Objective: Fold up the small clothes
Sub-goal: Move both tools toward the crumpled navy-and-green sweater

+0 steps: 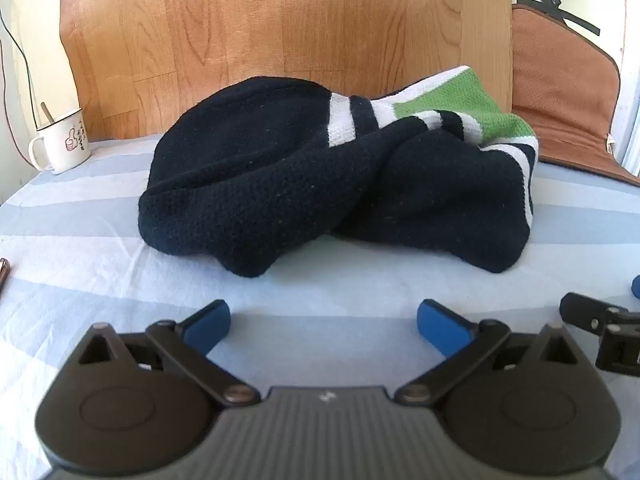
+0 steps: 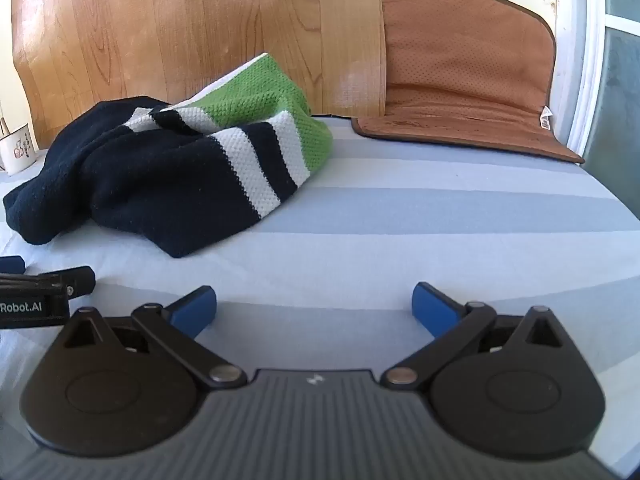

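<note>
Gripper (image 1: 324,322) facing crumpled garment (image 1: 304,176), mug (image 1: 64,142) beside

White mug (image 1: 64,142), brown mat (image 2: 468,80), wooden board (image 1: 280,20)

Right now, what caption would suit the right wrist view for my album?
Open right gripper hovers over a striped sheet, facing a crumpled navy, white and green knit garment.

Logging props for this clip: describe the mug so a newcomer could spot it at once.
Start at the wooden board standing behind the striped bedsheet. Follow its foot to the left end, past the crumpled dark knit garment. There stands the white enamel mug, the only cup, with a pink thumbs-up print and a utensil handle sticking out.
</note>
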